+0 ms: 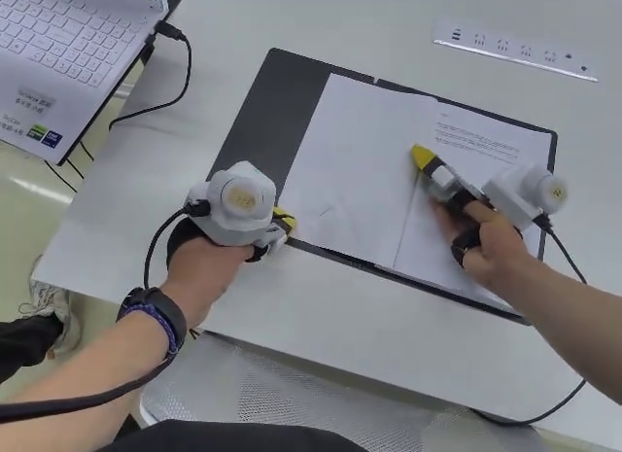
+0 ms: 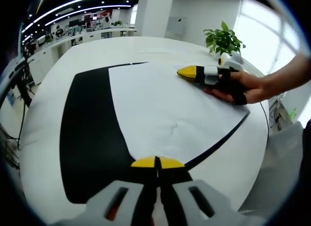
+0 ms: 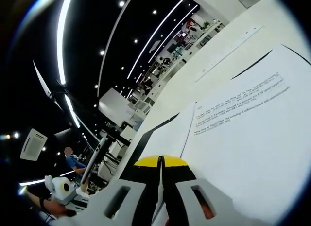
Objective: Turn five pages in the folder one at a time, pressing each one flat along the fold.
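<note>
The black folder (image 1: 258, 112) lies open on the white table, with a blank white page (image 1: 340, 180) on its left side and a printed page (image 1: 486, 146) on its right. My right gripper (image 1: 423, 158) is shut, its yellow tips resting on the fold (image 1: 408, 214) between the pages. It also appears in the left gripper view (image 2: 187, 72). In its own view the right gripper (image 3: 160, 161) points along the fold. My left gripper (image 1: 282, 223) is shut at the blank page's near left corner (image 2: 156, 153). Its tips (image 2: 158, 162) touch there; I cannot tell whether paper is pinched.
A white laptop (image 1: 58, 44) sits at the far left with a black cable (image 1: 180, 78) running toward the folder. A power strip (image 1: 515, 49) lies at the back right. The table's near edge (image 1: 321, 350) runs just below the folder. A potted plant (image 2: 222, 39) stands beyond.
</note>
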Demonstrator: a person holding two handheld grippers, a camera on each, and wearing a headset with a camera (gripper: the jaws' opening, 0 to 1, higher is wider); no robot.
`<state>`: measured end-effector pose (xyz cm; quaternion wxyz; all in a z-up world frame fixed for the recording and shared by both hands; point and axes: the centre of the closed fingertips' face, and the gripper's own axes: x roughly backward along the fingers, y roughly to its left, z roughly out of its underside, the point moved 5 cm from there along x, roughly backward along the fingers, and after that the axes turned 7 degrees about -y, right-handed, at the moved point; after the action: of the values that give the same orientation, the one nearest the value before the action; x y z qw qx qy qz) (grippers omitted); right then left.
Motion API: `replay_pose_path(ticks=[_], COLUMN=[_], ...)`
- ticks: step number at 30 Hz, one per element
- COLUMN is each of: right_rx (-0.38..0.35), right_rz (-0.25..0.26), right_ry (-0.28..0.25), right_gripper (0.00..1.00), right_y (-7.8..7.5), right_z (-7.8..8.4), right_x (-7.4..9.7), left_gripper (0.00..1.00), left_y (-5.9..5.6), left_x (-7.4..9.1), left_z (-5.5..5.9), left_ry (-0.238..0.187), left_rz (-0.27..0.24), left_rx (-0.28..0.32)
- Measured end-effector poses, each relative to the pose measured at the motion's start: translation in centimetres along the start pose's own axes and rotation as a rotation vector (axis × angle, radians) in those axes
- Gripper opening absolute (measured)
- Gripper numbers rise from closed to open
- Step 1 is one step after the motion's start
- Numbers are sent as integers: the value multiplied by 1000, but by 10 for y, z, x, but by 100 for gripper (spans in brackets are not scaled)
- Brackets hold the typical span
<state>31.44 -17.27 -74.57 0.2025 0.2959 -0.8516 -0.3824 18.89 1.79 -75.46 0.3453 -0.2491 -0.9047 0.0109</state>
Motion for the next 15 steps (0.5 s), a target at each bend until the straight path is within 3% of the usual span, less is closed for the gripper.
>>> replay_pose_path(ticks=[15], right_rx=[13], right_rz=[-30], right_ry=[43], right_gripper=[0], right_y=[20], right_z=[25], right_x=[29], left_gripper=[0], left_y=[0], left_x=[0], left_z=[0], left_ry=[2], left_rz=[-6], left_rx=[-1])
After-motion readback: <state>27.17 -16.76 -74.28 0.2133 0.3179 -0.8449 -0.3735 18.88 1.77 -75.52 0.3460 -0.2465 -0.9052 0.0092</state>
